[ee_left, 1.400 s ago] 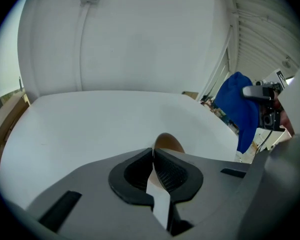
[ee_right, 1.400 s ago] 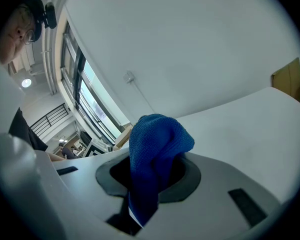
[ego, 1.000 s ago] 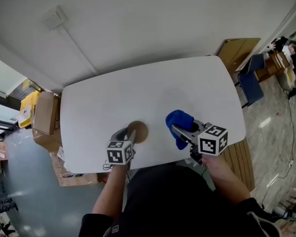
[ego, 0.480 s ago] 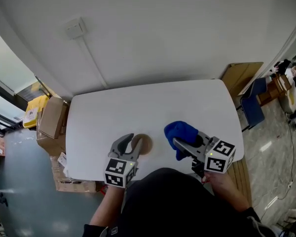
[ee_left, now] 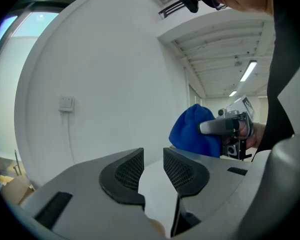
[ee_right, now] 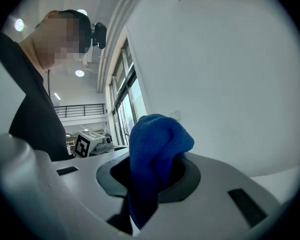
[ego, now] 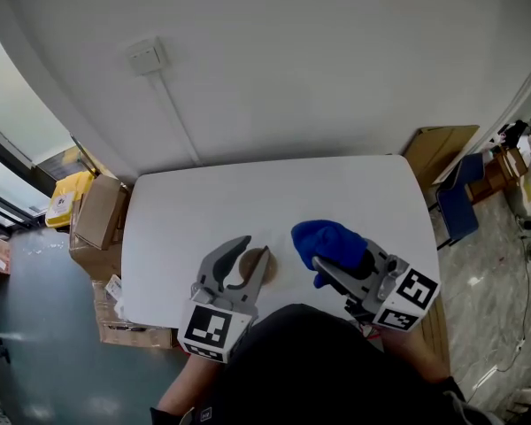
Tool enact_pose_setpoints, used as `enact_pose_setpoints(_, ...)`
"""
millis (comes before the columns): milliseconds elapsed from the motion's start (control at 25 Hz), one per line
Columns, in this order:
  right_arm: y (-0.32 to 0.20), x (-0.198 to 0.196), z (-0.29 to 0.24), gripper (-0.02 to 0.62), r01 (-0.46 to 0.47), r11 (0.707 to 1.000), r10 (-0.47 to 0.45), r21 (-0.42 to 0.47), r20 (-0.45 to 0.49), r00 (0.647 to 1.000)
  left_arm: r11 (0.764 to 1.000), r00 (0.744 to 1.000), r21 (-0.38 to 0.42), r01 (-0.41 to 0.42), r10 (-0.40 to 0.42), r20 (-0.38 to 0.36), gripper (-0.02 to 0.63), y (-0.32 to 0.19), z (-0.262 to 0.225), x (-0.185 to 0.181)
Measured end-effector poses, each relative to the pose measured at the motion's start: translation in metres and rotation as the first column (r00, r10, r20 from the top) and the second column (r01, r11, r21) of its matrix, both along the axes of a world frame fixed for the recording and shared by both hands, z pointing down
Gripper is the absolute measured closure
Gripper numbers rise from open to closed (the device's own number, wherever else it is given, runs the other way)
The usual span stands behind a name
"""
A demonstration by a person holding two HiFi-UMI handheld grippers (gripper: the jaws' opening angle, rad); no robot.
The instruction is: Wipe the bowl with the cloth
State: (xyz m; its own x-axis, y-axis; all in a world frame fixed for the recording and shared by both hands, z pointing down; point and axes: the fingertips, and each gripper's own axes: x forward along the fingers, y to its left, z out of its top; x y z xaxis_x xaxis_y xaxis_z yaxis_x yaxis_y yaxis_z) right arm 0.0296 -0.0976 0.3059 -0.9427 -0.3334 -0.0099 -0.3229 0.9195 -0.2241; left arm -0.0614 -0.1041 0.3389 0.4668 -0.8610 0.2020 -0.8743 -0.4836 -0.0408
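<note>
A small brown bowl (ego: 249, 266) shows on the white table (ego: 203, 202), seen through the gap of my left gripper (ego: 257, 244), which hangs above it. In the left gripper view the left gripper (ee_left: 153, 164) has its pads apart with only white between them. A tan sliver of the bowl (ee_left: 158, 229) shows low in the gap. My right gripper (ego: 323, 262) is shut on a bunched blue cloth (ego: 327, 240), held above the table to the right of the bowl. The cloth (ee_right: 157, 144) fills the right gripper's (ee_right: 152, 171) jaws.
Cardboard boxes (ego: 97, 211) and a yellow box (ego: 57, 204) stand off the table's left end. Flat cardboard (ego: 442, 144) and a blue chair (ego: 460, 212) are at its right end. A wall socket (ego: 146, 56) sits on the white wall behind.
Both grippers have risen toward the head camera and look larger. The cloth rose with the right one. The left gripper left the bowl's rim; the bowl keeps its place on the table.
</note>
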Motion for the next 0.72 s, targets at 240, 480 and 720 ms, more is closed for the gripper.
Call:
enact_pose_setpoints(240, -0.004, 0.009, -0.016, 0.515, -0.061, 0.997, 0.06, 0.036, 0.038, 0.997, 0.997, 0.997, 0.03, 0.078, -0.078, 0.006, 0.502, 0.003, -0.017, -0.012)
enact_pose_setpoints(480, 0.003, 0.008, -0.012, 0.515, -0.053, 0.998, 0.052, 0.031, 0.031, 0.998, 0.994, 0.995, 0.038, 0.104, -0.104, -0.001, 0.509, 0.008, -0.018, -0.017)
enact_pose_setpoints(720, 0.005, 0.007, -0.01, 0.515, -0.047, 0.999, 0.046, 0.025, 0.013, 0.999, 0.994, 0.995, 0.039, 0.101, -0.101, 0.011, 0.522, 0.01, -0.019, -0.016)
